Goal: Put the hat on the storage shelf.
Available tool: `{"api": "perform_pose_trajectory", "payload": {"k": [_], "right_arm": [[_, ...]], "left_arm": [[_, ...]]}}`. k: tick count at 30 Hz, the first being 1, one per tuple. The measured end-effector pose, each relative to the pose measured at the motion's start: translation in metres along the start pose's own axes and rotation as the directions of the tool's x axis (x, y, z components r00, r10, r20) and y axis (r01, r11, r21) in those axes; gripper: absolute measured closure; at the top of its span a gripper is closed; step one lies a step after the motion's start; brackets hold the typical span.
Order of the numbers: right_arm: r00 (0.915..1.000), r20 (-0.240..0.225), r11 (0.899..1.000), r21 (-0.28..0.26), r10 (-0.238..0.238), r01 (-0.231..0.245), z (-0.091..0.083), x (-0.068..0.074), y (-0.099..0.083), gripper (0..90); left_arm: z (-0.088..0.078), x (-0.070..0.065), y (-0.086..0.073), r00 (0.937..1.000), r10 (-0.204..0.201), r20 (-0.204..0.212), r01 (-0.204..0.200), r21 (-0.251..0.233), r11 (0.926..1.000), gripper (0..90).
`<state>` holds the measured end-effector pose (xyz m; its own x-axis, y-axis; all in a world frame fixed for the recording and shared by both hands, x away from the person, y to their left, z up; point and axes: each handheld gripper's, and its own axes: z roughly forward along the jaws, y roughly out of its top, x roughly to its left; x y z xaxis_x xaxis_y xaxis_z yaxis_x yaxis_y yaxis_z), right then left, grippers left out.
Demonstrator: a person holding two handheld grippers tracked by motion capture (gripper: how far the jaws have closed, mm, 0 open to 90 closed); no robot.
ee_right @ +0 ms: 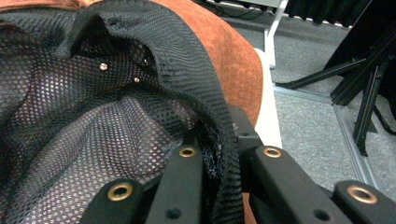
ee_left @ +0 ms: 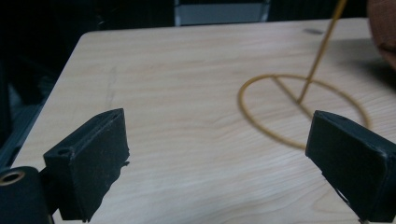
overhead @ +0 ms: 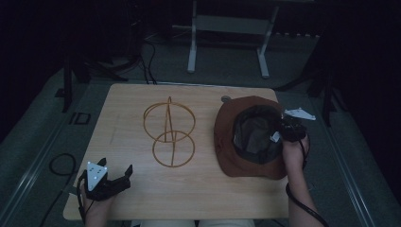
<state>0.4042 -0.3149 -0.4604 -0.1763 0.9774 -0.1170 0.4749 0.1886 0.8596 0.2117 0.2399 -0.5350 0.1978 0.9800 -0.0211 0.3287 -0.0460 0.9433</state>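
R hand-held gripper (overhead: 279, 134) clamped on hat (overhead: 246, 163) rim, right of wire stand (overhead: 169, 128) | L hand-held gripper (overhead: 124, 176) jaws apart, below-left of stand, over surface (overhead: 198, 189)

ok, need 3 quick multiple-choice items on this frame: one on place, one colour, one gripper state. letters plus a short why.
1. Where does the wire stand sit?
A. Left of the hat
B. Inside the hat
C. On the floor

2. What colour is the outside of the hat?
A. Blue
B. Rust brown
C. White

3. What is the right gripper doing?
A. Open over bare table
B. Shut on the wire stand
C. Shut on the hat

Answers: 1 A, it stands mid-table with the hat to its right. 2 B, the brim shows rust brown around black mesh lining. 3 C, its jaws pinch the mesh-lined edge.
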Motion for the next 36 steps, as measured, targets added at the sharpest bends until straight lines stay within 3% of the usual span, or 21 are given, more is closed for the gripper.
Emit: {"api": "perform_pose_trajectory", "payload": {"k": [5, 9, 13, 15, 19, 23, 26, 29, 36], "right_arm": [[0.9999, -0.002, 1.0, -0.007, 0.016, -0.016, -0.015, -0.004, 0.004, 85.6], [1.0, 0.001, 1.0, -0.009, 0.009, -0.009, -0.023, -0.004, 0.008, 85.5], [0.9999, -0.01, 1.0, -0.012, 0.008, -0.008, -0.027, -0.004, 0.01, 85.5], [1.0, -0.009, 1.0, -0.012, -0.001, 0.001, -0.029, -0.003, 0.01, 85.5], [0.9998, -0.008, 1.0, -0.013, -0.016, 0.016, -0.032, -0.003, 0.01, 85.5], [0.9998, -0.014, 1.0, -0.014, -0.012, 0.011, -0.035, -0.003, 0.01, 85.5], [0.9997, -0.021, 1.0, -0.017, -0.011, 0.011, -0.036, -0.003, 0.01, 85.5], [0.9996, -0.024, 1.0, -0.019, -0.012, 0.012, -0.037, -0.002, 0.009, 85.5], [0.9993, -0.036, 1.0, -0.024, -0.01, 0.01, -0.041, -0.003, 0.009, 85.4]], "left_arm": [[-0.015, -0.011, 0.028, 0.9968, 0.03, 0.073, -0.027, -0.048, 0.9985, 6.5], [-0.023, -0.02, 0.054, 0.989, 0.063, 0.134, -0.052, -0.085, 0.995, 6.5], [-0.027, -0.028, 0.08, 0.9846, 0.074, 0.159, -0.056, -0.113, 0.9921, 6.5], [-0.028, -0.035, 0.092, 0.981, 0.098, 0.168, -0.077, -0.125, 0.9891, 6.5], [-0.029, -0.051, 0.115, 0.968, 0.142, 0.207, -0.112, -0.151, 0.9822, 6.5], [-0.022, -0.066, 0.137, 0.9546, 0.155, 0.254, -0.116, -0.162, 0.9799, 6.5], [-0.016, -0.078, 0.151, 0.9449, 0.189, 0.267, -0.144, -0.178, 0.9733, 6.5], [-0.009, -0.092, 0.163, 0.9325, 0.217, 0.289, -0.164, -0.195, 0.9669, 6.5], [0.004, -0.129, 0.182, 0.8946, 0.268, 0.358, -0.205, -0.205, 0.9571, 6.5]]}}
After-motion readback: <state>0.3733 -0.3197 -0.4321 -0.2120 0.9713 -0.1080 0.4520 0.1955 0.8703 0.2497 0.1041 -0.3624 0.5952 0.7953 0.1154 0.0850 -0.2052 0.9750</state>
